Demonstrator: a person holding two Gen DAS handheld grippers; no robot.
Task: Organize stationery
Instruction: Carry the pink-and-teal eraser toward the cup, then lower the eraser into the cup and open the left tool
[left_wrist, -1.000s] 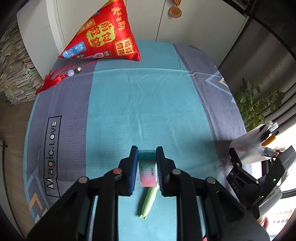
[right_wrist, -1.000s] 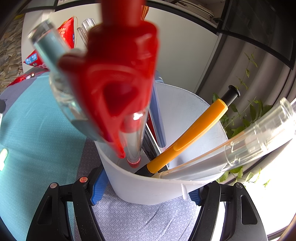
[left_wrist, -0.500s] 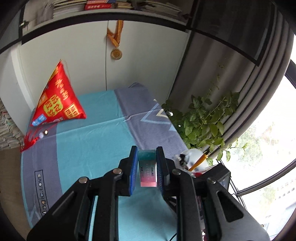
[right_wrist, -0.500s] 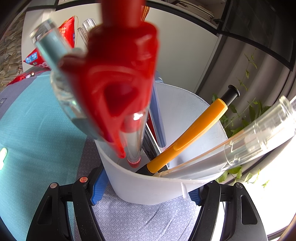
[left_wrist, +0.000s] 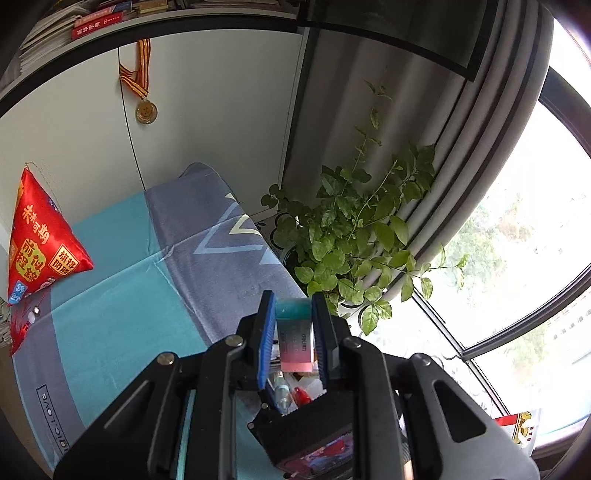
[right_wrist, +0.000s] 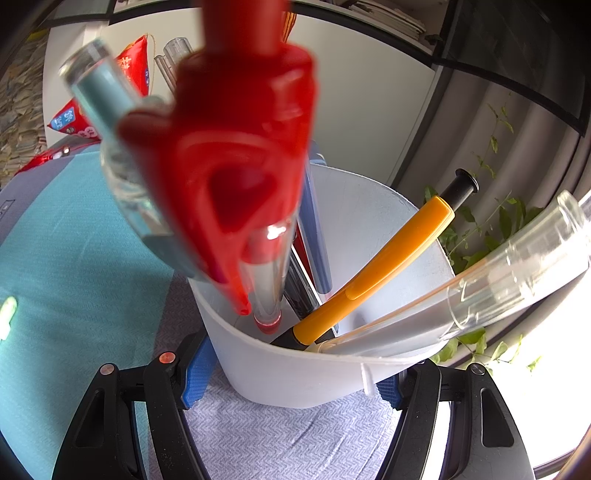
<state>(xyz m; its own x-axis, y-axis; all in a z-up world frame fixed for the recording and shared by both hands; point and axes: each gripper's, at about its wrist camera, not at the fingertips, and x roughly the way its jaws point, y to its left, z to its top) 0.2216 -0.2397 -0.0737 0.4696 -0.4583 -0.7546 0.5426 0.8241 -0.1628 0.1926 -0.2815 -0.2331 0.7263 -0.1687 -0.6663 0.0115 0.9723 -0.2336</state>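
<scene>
Left gripper (left_wrist: 294, 334) clamps a pink-and-teal eraser (left_wrist: 295, 341) above what looks like the pen cup, mostly hidden below. From the right wrist, the right gripper (right_wrist: 291, 380) grips the white pen cup (right_wrist: 303, 373) standing on the tablecloth (right_wrist: 74, 266), holding an orange pen (right_wrist: 380, 266) and red-capped pen (right_wrist: 236, 147).

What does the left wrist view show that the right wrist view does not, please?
Only the left wrist view shows the left gripper shut on the pink-and-teal rectangular eraser, the gold medal on a striped ribbon, and the window.

Only the right wrist view shows the right gripper clamped around the white plastic pen cup, with the orange pen and clear tube leaning inside.

Both show the teal-and-grey cloth, the red triangular cushion and the leafy green plant.
</scene>
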